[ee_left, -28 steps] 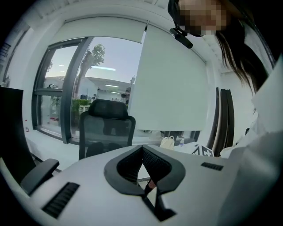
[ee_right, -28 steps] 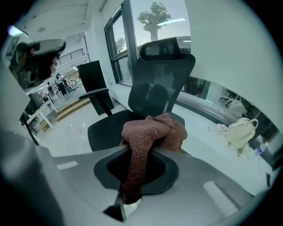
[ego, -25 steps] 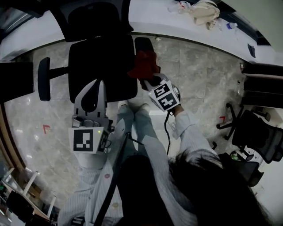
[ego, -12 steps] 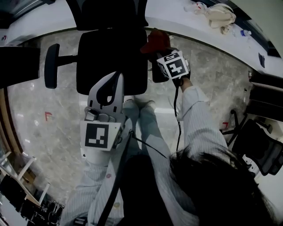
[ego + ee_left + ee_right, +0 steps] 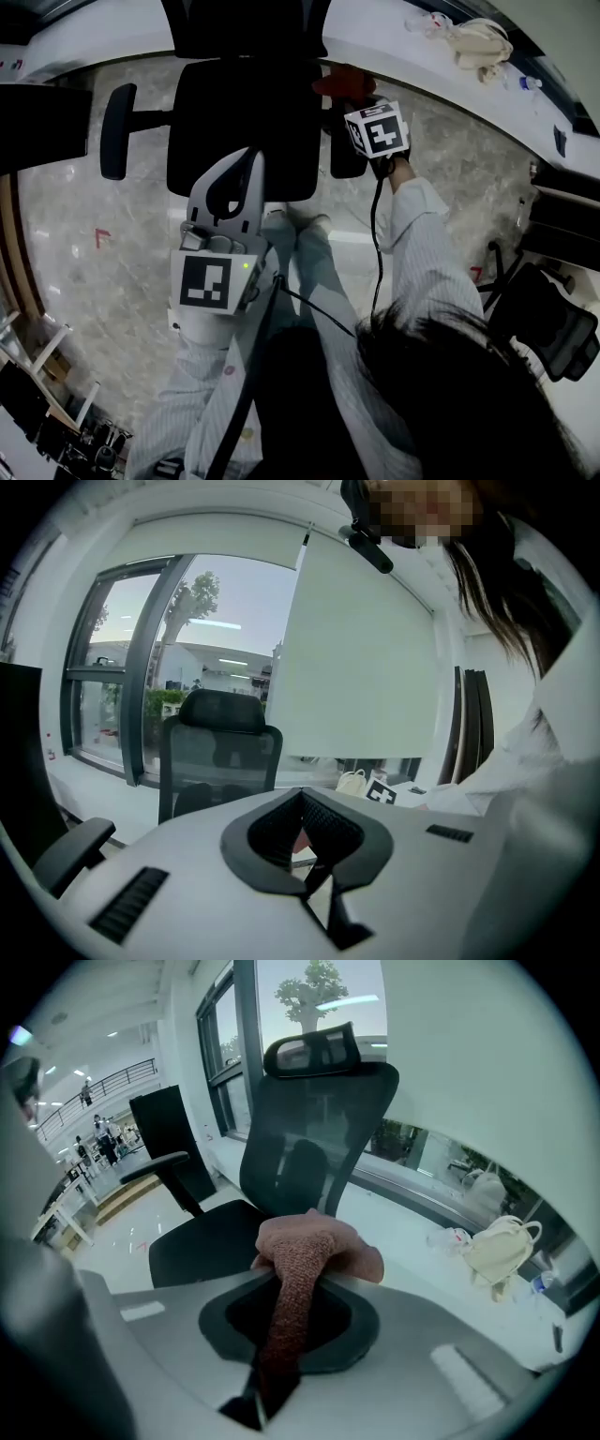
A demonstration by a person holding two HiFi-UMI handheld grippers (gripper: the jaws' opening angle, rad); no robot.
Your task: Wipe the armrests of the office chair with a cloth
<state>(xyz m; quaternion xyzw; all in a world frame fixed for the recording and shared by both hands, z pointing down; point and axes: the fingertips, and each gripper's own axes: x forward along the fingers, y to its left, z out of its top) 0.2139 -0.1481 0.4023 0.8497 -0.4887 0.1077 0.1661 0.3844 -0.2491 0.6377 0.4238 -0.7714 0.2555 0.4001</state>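
Note:
The black office chair (image 5: 239, 122) stands in front of me, its left armrest (image 5: 116, 131) out at the left. My right gripper (image 5: 362, 101) is shut on a reddish-pink cloth (image 5: 341, 82) at the far end of the right armrest (image 5: 341, 161). In the right gripper view the cloth (image 5: 314, 1237) runs between the jaws and bunches over their tips, with the chair's backrest (image 5: 319, 1119) and seat (image 5: 202, 1241) behind it. My left gripper (image 5: 249, 159) hangs over the seat's front edge. It (image 5: 302, 795) is shut with nothing in it, away from both armrests.
A white counter (image 5: 394, 42) curves along the far side and carries a cream bag (image 5: 483, 42). More black chairs (image 5: 553, 319) stand at the right and a dark desk (image 5: 37, 127) at the left. The floor is grey stone. A person's legs and feet are below the seat.
The right gripper has carried the cloth away from me along the right armrest, toward the backrest end. The left gripper has hardly moved.

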